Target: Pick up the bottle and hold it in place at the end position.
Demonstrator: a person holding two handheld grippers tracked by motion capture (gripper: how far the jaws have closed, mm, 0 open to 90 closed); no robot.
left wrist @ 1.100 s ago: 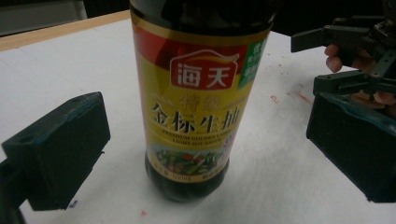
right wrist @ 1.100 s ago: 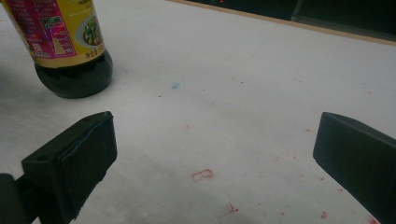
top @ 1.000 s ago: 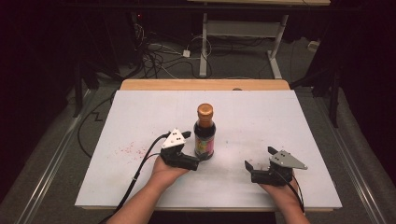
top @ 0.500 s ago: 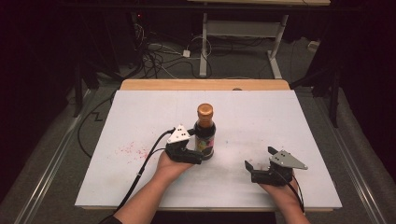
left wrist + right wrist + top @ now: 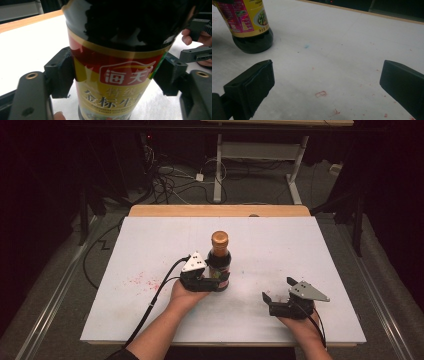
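Since a second ago our left gripper (image 5: 219,281) has pushed forward so that its jaws now sit either side of the bottle (image 5: 219,262), where before they were just short of it; the right gripper (image 5: 274,298) has not shifted. From the left gripper view we see both pads (image 5: 60,72) pressed against the label on opposite sides of the bottle (image 5: 117,62), closed down to the bottle's width and gripping its lower body. Bottle stands upright on the white table (image 5: 310,255), near the middle, slightly toward the near edge. Contents are a dark liquid, close to black, filling the glass from base up past the label; brown cap (image 5: 219,238) is on. Label is yellow and red with Chinese characters. Right gripper rests well apart on the near right of the table, held in the right hand (image 5: 305,327), its jaws spread wide and holding nothing; in the right gripper view we see bare tabletop between its two pads (image 5: 259,80), with the bottle's base (image 5: 253,42) off at the far left. Red specks mark the table surface left of the left gripper (image 5: 142,280), and a few small red marks (image 5: 321,94) lie between the right gripper's jaws. Black cable (image 5: 150,307) trails back from the left gripper along the forearm.
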